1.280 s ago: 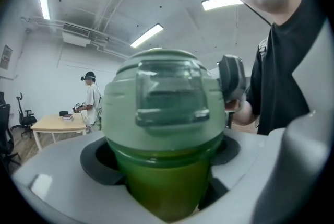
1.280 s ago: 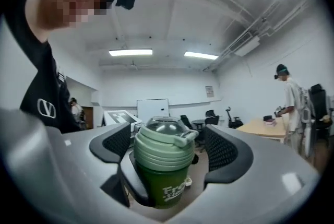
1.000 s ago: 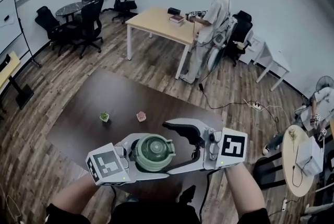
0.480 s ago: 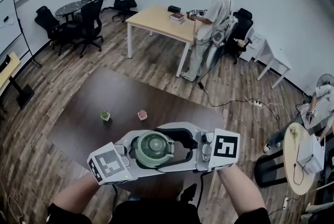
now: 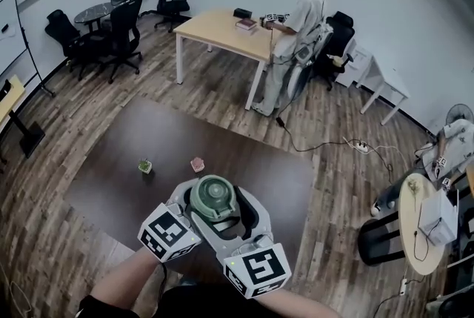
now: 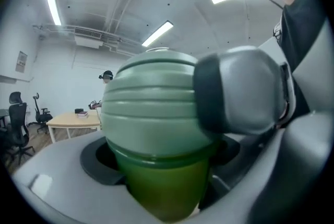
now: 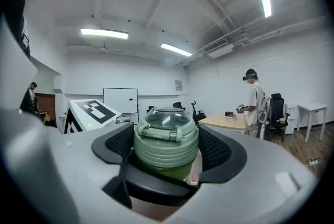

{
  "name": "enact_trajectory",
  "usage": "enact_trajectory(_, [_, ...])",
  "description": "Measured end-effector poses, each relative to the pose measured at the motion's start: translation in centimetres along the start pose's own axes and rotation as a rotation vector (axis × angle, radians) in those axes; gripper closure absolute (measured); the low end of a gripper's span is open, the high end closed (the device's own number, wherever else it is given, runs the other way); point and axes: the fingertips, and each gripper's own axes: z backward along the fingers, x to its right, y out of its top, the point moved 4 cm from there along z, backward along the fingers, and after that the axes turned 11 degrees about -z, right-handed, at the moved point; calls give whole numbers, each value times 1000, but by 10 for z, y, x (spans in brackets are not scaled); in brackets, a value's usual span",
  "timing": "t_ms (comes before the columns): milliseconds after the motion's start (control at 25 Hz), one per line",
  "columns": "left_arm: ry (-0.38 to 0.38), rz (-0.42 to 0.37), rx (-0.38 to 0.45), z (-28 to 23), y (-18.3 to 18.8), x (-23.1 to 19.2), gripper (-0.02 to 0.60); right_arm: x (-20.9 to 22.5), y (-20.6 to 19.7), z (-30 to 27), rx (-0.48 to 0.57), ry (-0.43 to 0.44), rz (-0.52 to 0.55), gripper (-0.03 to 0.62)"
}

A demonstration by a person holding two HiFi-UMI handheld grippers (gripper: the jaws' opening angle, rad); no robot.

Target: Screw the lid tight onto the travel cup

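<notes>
Both forearms converge close in front of the person, over the near part of the dark table (image 5: 126, 138). The left gripper (image 6: 167, 165) clamps the travel cup (image 6: 159, 189). The head view shows only the lid (image 5: 213, 196), while the gripper views also show the green body beneath. The right gripper (image 7: 166, 151), whose jaws have just been closing, grips the lid. A second ago it reached in from the right; now it points away from the person.

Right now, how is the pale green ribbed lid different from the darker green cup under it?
Colour: the pale green ribbed lid is milky light; the darker green cup is deep olive.
Surface: the lid has ridges and a clear dome top; the cup looks smooth.
Grip: the right gripper, whose jaws have just been closing, clamps the lid; the left gripper clamps the cup.
Both are round and sit joined, lid on cup.
</notes>
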Motion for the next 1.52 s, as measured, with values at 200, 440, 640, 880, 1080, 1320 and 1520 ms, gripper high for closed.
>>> enact_trajectory(200, [-29, 28, 44, 4, -3, -2, 163, 8, -2, 8, -40, 277, 70, 185])
enact_trajectory(440, [-246, -32, 122, 17, -7, 23, 163, 11, -9, 14, -222, 856, 195, 168])
enact_trajectory(640, [-409, -81, 141, 12, 2, 55, 163, 10, -8, 26, -282, 1086, 158, 169])
enact_trajectory(880, [-221, -54, 68, 13, -13, 25, 163, 15, -16, 5, -180, 825, 165, 175])
enact_trajectory(1080, [-56, -18, 1, 3, -34, 7, 163, 15, -32, -9, -131, 327, 41, 177])
enact_trajectory(1320, [11, -4, -25, -12, -47, 9, 163, 16, -47, -7, -84, -32, -6, 177])
enact_trajectory(1520, [-48, 37, 48, -8, -41, 10, 163, 15, -37, -2, -121, 221, 24, 172])
